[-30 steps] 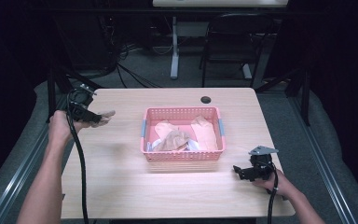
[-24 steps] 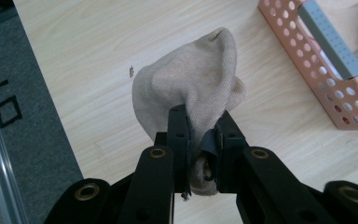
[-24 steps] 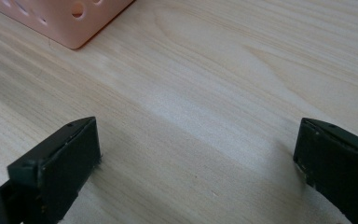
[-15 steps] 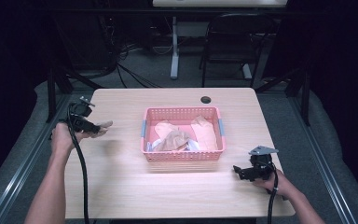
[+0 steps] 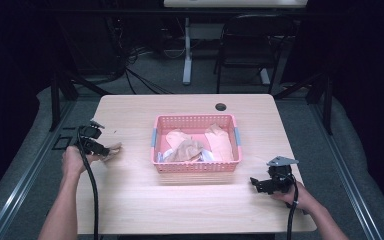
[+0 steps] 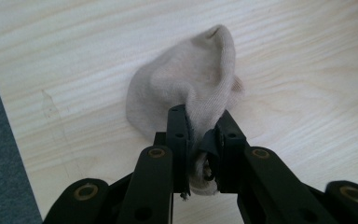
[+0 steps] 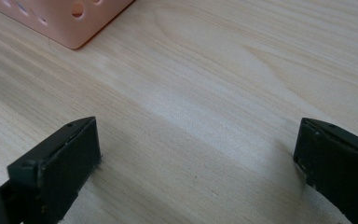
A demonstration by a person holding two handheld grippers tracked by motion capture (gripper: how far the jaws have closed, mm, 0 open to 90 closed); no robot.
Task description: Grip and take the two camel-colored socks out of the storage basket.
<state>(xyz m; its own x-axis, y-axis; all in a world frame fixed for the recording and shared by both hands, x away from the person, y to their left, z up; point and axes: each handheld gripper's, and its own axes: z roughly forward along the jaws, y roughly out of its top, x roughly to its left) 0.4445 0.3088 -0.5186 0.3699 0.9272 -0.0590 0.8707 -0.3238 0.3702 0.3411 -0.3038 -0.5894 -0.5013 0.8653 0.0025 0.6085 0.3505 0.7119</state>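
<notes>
Near right, R gripper [image 5: 258,184] rests w/ jaws wide & empty on the pale wooden table [image 5: 180,210], while far left the L gripper [image 5: 111,149] pinches a beige cotton sock [image 6: 191,79] onto the tabletop, prob. to lay it out beside the pink plastic mesh basket [image 5: 196,167] w/ more socks.

The left gripper [image 6: 199,149] has its two black jaws pinched on a beige knitted sock [image 6: 191,84]. The crumpled sock rests on the pale wooden tabletop [image 6: 307,70], near the tabletop's edge.
</notes>
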